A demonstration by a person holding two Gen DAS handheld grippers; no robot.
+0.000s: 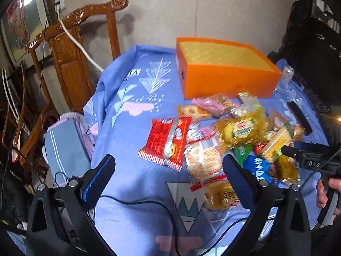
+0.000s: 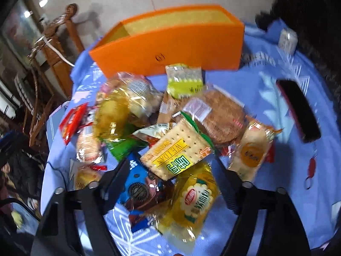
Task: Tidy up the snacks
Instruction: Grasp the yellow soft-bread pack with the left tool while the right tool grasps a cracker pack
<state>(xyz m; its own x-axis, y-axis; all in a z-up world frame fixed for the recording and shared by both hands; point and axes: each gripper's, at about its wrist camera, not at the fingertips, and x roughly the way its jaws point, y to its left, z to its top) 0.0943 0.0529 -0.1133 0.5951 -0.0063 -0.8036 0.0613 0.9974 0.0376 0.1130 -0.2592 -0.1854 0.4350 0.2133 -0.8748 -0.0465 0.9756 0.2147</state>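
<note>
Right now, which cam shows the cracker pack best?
Right wrist: the cracker pack lies central, near, its whole printed face showing. Left wrist shows the pack only small at the pile's far edge, blurred.

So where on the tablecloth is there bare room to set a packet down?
Bare cloth lies left of the orange box and the red packet. The snack pile crowds the stretch from the box front to the dark case.
</note>
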